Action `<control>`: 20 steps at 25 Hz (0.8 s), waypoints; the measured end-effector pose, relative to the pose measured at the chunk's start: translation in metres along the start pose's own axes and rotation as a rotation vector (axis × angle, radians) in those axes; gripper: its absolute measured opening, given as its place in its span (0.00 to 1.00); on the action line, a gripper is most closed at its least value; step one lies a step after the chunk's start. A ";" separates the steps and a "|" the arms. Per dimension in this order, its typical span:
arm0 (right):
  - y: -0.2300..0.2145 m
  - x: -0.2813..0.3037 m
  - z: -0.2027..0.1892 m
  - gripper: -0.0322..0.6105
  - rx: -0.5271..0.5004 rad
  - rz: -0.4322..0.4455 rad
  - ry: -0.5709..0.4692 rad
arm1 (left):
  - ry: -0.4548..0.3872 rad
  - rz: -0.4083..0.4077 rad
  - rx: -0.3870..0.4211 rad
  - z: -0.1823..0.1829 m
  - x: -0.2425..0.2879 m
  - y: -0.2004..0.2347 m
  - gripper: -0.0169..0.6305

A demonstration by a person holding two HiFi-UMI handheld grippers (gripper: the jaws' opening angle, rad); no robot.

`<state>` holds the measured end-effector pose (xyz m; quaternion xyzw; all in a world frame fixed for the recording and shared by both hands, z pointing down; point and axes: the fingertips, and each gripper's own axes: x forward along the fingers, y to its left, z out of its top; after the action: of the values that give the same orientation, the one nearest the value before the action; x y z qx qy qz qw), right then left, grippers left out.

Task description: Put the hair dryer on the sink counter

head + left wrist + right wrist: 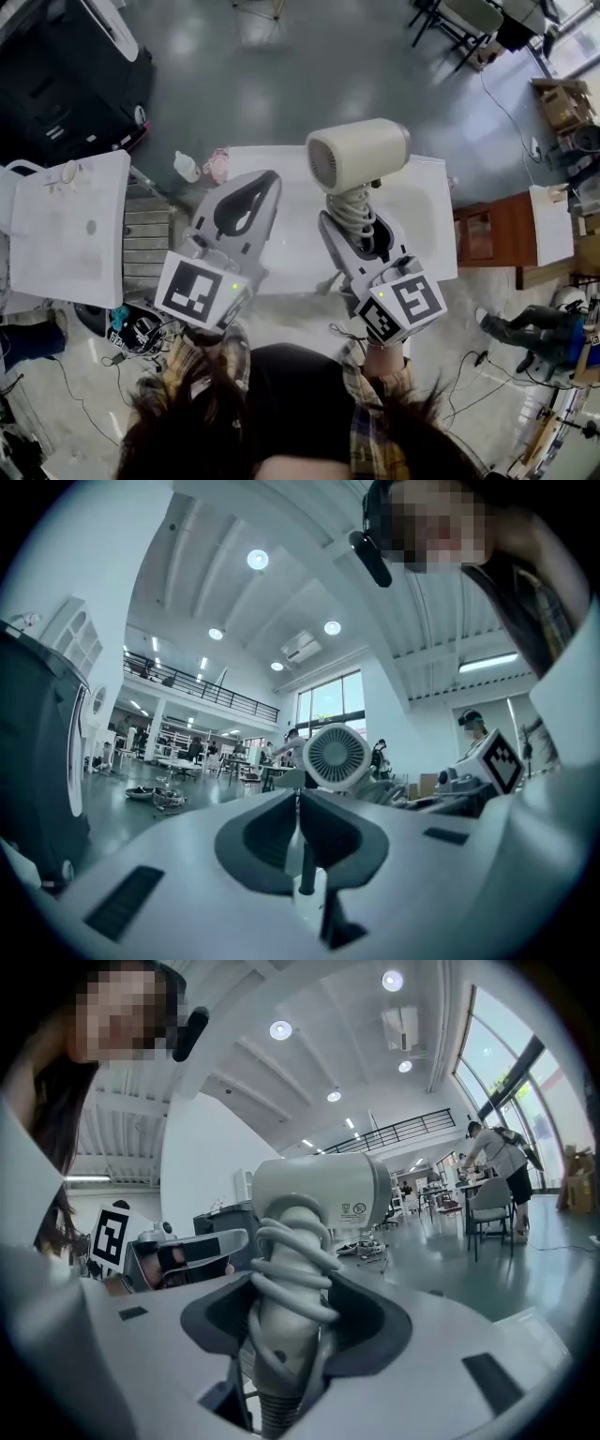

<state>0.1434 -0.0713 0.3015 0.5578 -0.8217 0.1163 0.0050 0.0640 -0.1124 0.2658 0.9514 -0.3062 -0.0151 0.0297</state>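
Observation:
A cream hair dryer (359, 155) stands upright in my right gripper (359, 223), nozzle end to the left, its grey cord coiled round the handle. The jaws are shut on that wrapped handle (286, 1283). Its round intake grille (336, 757) also shows in the left gripper view. To the left, my left gripper (262, 186) is held level beside it, jaws shut with nothing between them. Both hang above a white counter-like surface (433, 220). At the far left is a white sink top (56, 253) with a tap.
A small white bottle (187, 167) and a pinkish object (217, 166) sit at the white surface's far left corner. A brown wooden cabinet (492, 239) stands to its right, a black machine (66, 75) at the top left. Cables lie on the floor.

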 end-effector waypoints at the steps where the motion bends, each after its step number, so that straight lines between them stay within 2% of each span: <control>1: -0.005 0.001 0.001 0.40 -0.002 0.017 0.005 | 0.000 0.018 -0.001 -0.001 0.004 -0.001 0.05; 10: -0.017 0.017 -0.002 0.40 0.032 0.177 0.039 | 0.036 0.161 0.003 -0.010 0.011 0.002 0.05; 20: -0.010 0.055 -0.009 0.40 0.039 0.228 0.070 | 0.052 0.172 -0.009 -0.018 0.011 0.020 0.05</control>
<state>0.1304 -0.1235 0.3199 0.4565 -0.8766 0.1516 0.0096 0.0624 -0.1341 0.2847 0.9214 -0.3860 0.0108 0.0432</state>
